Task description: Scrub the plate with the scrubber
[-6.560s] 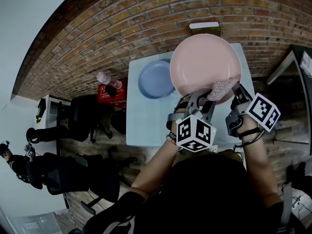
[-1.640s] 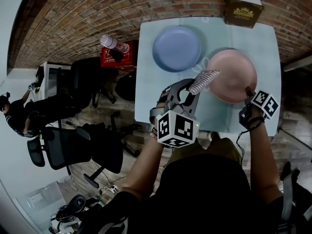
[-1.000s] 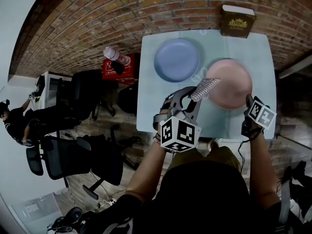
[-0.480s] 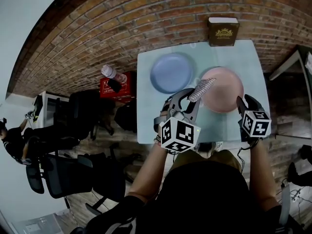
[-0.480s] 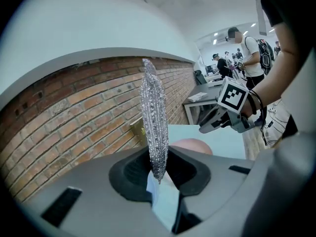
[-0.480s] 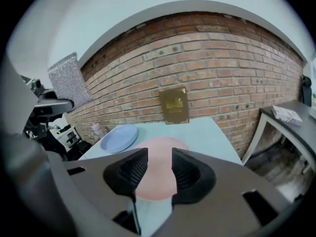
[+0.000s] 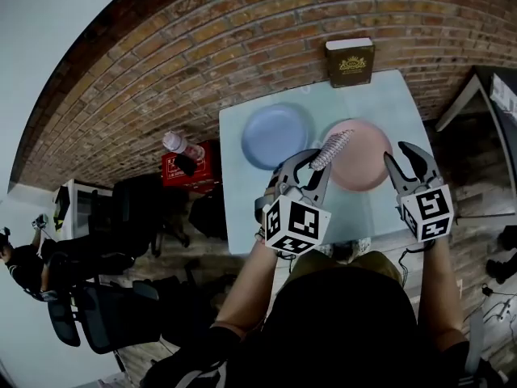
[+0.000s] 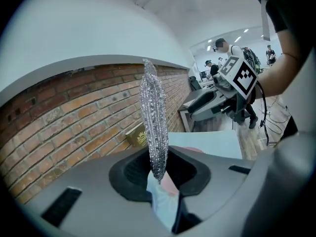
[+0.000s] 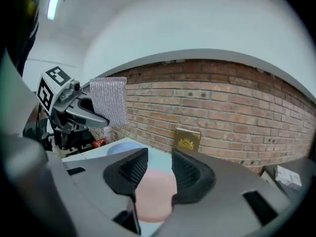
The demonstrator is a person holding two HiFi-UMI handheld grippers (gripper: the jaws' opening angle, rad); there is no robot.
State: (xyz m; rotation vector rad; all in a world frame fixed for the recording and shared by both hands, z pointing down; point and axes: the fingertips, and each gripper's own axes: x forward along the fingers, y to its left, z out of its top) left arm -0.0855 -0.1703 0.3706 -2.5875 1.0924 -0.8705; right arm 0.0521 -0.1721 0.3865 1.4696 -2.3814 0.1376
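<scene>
The pink plate (image 7: pixel 362 158) lies flat on the pale table (image 7: pixel 242 217), right of a blue plate (image 7: pixel 276 136). My left gripper (image 7: pixel 317 166) hovers over the table's front, shut on the silver mesh scrubber (image 7: pixel 334 147), which sticks up over the pink plate's left rim. In the left gripper view the scrubber (image 8: pixel 154 127) stands upright from the jaws. My right gripper (image 7: pixel 396 152) is at the plate's right edge, open and holding nothing. In the right gripper view the pink plate (image 9: pixel 155 194) shows in the gap of the right gripper (image 9: pixel 154 164), apart from it.
A brown box (image 7: pixel 349 61) stands at the table's back edge against the brick wall (image 7: pixel 202 47). A red crate with a bottle (image 7: pixel 184 162) sits on the floor to the left, beside office chairs (image 7: pixel 153 208). A person (image 7: pixel 24 265) is at the far left.
The pink plate, earlier held up and scrubbed, now lies on the table. My right gripper has let go of its rim, drawn back and opened. The left still holds the scrubber.
</scene>
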